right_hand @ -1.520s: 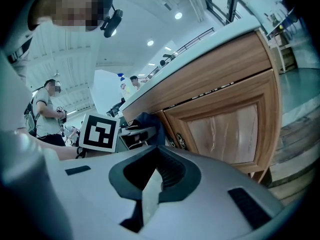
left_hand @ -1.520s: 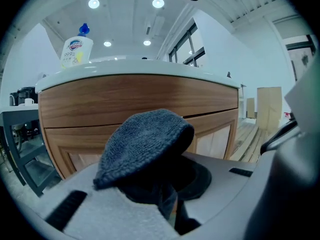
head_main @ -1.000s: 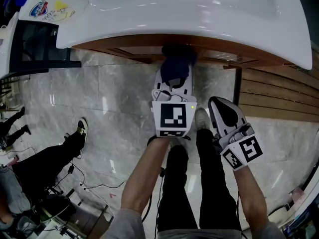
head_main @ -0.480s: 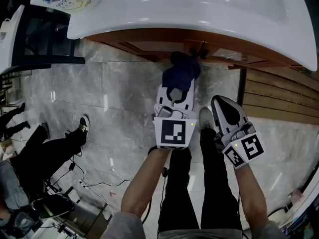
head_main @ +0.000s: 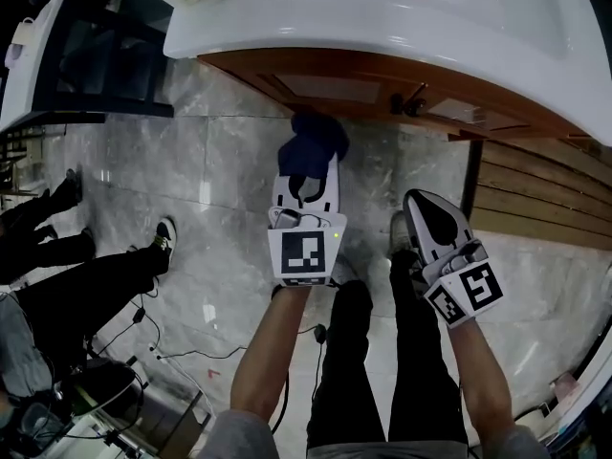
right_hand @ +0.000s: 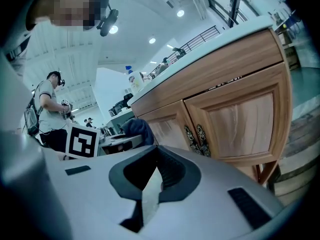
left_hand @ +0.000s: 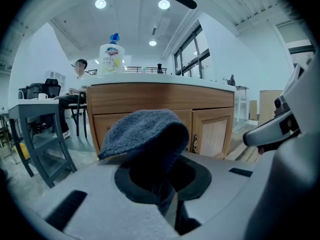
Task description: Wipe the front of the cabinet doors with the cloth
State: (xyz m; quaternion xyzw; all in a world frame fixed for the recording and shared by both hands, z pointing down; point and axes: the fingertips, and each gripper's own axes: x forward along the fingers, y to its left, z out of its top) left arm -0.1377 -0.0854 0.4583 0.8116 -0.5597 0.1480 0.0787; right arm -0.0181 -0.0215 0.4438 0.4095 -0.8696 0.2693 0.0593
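The cloth (head_main: 318,139), a dark blue knitted rag, sits bunched in the closed jaws of the left gripper (head_main: 309,172) at the centre of the head view, held over the grey marble floor (head_main: 191,180) and short of the wooden cabinet doors (head_main: 330,86) beneath the white washbasin top (head_main: 287,27). The right gripper (head_main: 425,202), lower right of centre, points the same way. Its own view shows its jaws drawn together to a thin sliver with nothing between them.

From above, the doors appear only as a narrow strip. The left gripper view shows them face on, two panelled doors (left_hand: 212,131) behind the cloth (left_hand: 145,134), which droops over the jaw tips, with a cleaner bottle (left_hand: 112,56) on the counter at upper left. The right gripper view alone makes out the ornate dark handles (right_hand: 195,134) where the doors (right_hand: 235,119) meet, and catches the cloth (right_hand: 135,129) and the left gripper's marker cube (right_hand: 81,141) at centre left.
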